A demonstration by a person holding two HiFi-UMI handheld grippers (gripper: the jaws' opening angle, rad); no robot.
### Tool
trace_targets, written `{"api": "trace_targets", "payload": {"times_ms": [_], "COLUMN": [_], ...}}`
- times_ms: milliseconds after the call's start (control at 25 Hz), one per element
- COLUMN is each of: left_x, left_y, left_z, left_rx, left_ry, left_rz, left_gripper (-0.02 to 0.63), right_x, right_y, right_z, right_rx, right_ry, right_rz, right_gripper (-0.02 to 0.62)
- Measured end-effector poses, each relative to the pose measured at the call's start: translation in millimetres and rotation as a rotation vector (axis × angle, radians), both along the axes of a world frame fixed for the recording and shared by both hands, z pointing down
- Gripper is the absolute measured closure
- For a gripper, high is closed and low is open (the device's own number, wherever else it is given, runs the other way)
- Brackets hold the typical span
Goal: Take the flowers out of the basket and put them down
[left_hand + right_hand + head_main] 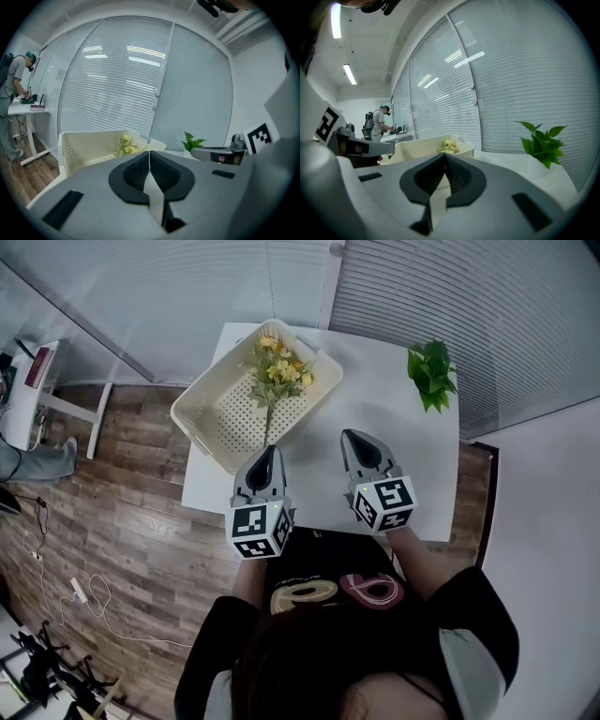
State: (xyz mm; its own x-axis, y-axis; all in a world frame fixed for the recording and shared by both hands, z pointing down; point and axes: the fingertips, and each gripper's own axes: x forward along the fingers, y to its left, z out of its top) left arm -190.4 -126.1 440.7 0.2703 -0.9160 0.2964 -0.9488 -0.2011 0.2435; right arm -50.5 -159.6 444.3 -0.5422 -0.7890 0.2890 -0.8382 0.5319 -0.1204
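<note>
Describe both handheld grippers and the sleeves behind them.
The left gripper and right gripper match: grey tapered shells, black ribbed pads, and a white cube of black square markers at each rear. No cables show. The person wears a black top with light sleeve panels.

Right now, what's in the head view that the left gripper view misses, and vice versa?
Head view only: the stem lying flat, a cable on the floor, the wearer's torso.
Left gripper view only: a person standing at a desk, seen head to foot; the head view cuts them off at its edge.
Both: basket, flowers inside it, plant, right gripper.
</note>
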Motion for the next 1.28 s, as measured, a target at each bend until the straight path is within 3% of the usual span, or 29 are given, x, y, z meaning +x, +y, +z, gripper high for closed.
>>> {"api": "trace_targets", "payload": {"times_ms": [240,360,520,720,880,1040,1160,1280], "left_x": [-20,-17,-21,-27,-35,-24,-33,-30], "left_y": [-31,-52,-76,-106,-127,-142,-157,-158], "left_z": [-11,-16,-18,4,38,63,74,97], "left_rx": [0.004,-0.007,-0.013,-0.142,-0.245,-0.352,-0.353,-0.435], "left_ry": [-0.003,-0.018,-0.082,-0.066,-0.12,-0.005,-0.083,-0.137], "left_rz": [-0.015,0.038,0.041,0.096,0.112,0.19,0.18,0.23], "left_gripper": [0.581,0.48,0.452,0.4,0.397,0.376,0.374,0.373], "right_x": [6,11,15,23,39,54,58,61], "right_y": [-17,-23,-29,-35,-41,-50,-55,-60], "right_z": [-5,-6,-2,-2,8,14,16,18], "right_rx": [-0.003,0.001,-0.011,-0.017,-0.043,-0.059,-0.067,-0.075], "right_ry": [-0.004,-0.009,-0.024,-0.03,-0.029,-0.026,-0.034,-0.035], "right_rz": [0.007,0.004,0.005,0.02,0.056,0.091,0.106,0.12], "right_gripper": [0.584,0.584,0.584,0.584,0.584,0.584,0.584,0.584]}}
